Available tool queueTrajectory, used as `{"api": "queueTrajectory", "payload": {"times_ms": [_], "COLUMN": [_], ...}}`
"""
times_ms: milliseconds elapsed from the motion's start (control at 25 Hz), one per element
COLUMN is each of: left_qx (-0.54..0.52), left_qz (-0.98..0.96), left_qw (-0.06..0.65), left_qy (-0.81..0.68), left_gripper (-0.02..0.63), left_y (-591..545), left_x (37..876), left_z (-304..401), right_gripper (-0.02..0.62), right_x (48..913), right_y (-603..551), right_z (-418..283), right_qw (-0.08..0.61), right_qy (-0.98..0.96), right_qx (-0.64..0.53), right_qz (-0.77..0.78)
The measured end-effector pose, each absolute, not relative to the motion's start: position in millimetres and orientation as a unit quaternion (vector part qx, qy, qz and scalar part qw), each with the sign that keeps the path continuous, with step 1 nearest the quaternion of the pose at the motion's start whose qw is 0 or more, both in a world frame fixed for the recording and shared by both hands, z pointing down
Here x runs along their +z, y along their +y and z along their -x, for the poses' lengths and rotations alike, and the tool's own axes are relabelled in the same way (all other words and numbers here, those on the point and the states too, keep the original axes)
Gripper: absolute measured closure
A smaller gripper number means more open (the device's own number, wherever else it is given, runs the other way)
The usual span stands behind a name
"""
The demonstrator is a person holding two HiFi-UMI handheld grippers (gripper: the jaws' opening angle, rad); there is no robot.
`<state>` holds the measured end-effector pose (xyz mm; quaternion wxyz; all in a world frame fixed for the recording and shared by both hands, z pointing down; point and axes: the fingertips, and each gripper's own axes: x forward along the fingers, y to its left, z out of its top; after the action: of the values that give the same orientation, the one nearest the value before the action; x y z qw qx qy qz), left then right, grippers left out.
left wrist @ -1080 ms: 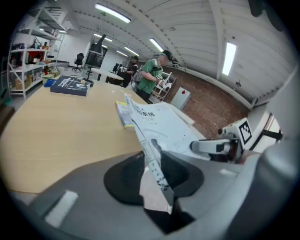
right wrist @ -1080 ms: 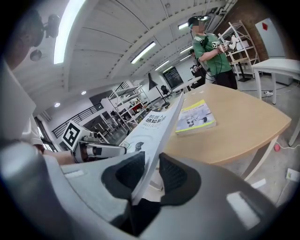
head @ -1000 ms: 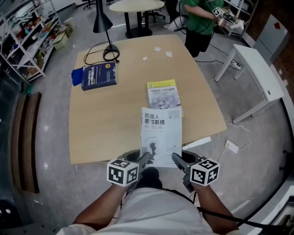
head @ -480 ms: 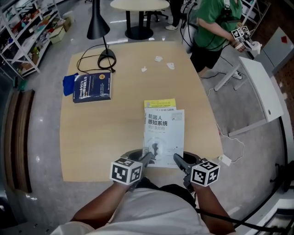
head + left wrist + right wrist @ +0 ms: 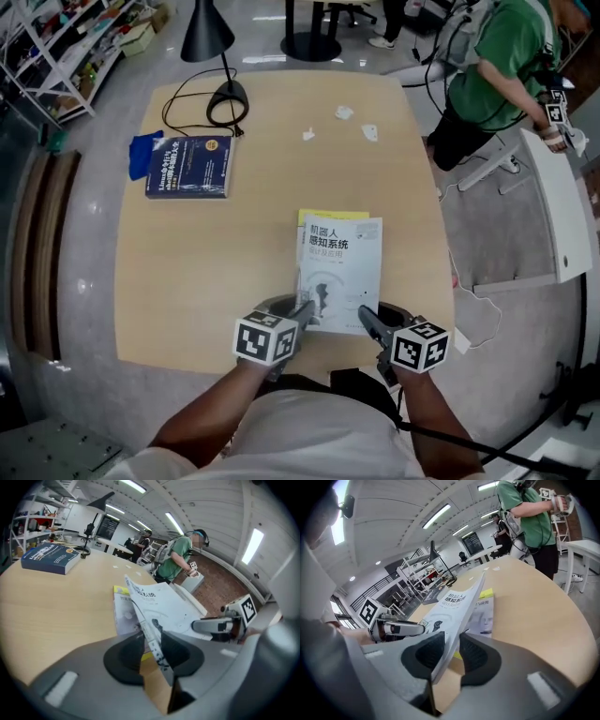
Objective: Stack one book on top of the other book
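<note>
wooden table (image 5: 187, 272): blue book (image 5: 187, 167), yellow book (image 5: 319, 217), lamp (image 5: 230, 94), paper scraps (image 5: 344, 113).

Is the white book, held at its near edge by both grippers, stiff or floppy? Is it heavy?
Probably somewhat floppy: the white book looks like a thin paperback, and its cover seems to curve in the left gripper view. Likely light: two edge pinches by the fingers hold it tilted up.

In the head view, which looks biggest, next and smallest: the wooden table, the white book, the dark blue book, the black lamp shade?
1. Light wooden table.
2. White paperback book. It is raised nearer the camera, so it may only look bigger than the next.
3. Dark blue book.
4. Black cone lamp shade.
</note>
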<state>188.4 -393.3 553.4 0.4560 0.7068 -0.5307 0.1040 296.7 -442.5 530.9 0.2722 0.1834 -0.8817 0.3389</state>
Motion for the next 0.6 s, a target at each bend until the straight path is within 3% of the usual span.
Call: {"api": "queueTrajectory", "payload": {"times_ms": [600], "left_qx": [0.131], "left_qz": [-0.664], "left_qw": [0.481], "left_qy": [-0.557], "left_gripper": [0.469], "left_y": [-411], "left_x": [598], "left_z": [-176], "right_gripper": [0.492], "right_x": [571], "right_y": [-462], "right_z": [-287], "right_qw": [0.311], "right_qy": [-0.872], "right_qx": [0.349], "right_qz": [-0.146]}}
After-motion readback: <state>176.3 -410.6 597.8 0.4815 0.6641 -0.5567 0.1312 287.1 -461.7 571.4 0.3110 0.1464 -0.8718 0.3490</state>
